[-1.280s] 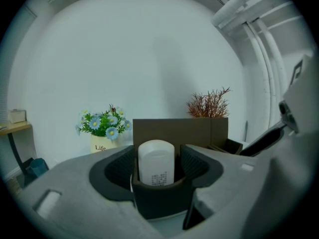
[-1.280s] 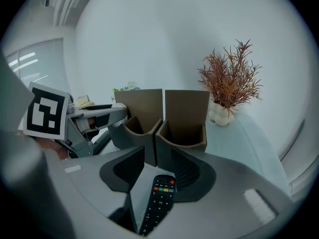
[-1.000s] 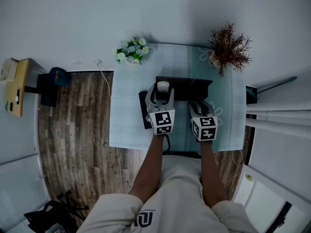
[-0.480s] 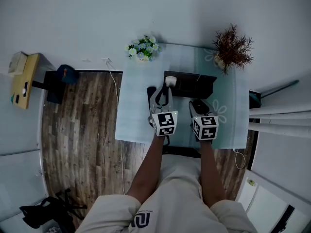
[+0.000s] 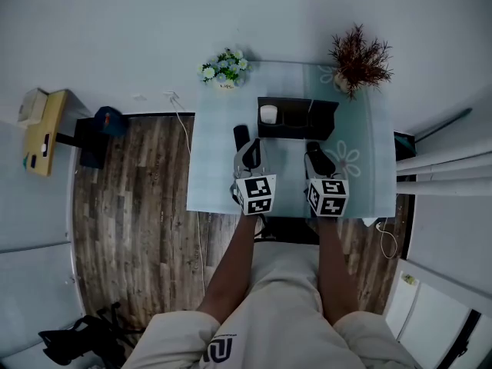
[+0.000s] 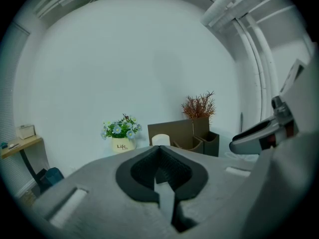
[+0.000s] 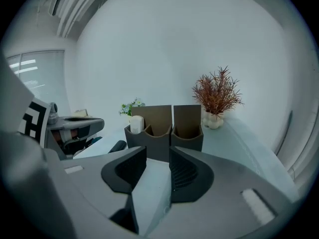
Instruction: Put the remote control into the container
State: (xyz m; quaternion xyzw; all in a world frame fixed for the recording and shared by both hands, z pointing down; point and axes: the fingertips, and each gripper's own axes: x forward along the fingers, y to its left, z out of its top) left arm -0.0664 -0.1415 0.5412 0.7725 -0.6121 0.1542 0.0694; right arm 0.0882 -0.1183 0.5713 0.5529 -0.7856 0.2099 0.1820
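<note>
The black remote control (image 5: 241,136) lies on the pale blue table (image 5: 211,167), just left of the dark container (image 5: 298,119). A white cylinder (image 5: 268,114) stands in the container's left compartment. My left gripper (image 5: 250,154) hovers right behind the remote, shut with nothing between its pads. My right gripper (image 5: 317,157) hangs in front of the container's right half; its jaws are closing and the gap between them holds nothing. In the right gripper view the container (image 7: 164,131) stands straight ahead, with the remote's tip (image 7: 118,146) at its left. The left gripper view shows the container (image 6: 192,136) past the shut pads (image 6: 160,167).
A pot of white and blue flowers (image 5: 224,68) stands at the table's back left corner. A reddish dried plant (image 5: 357,60) occupies the back right corner. Wooden floor (image 5: 131,206) and a cable (image 5: 188,152) lie left of the table.
The left gripper's jaws have gone from wide open to shut, and it has drawn back from the container. The right gripper's jaws have narrowed a little.
</note>
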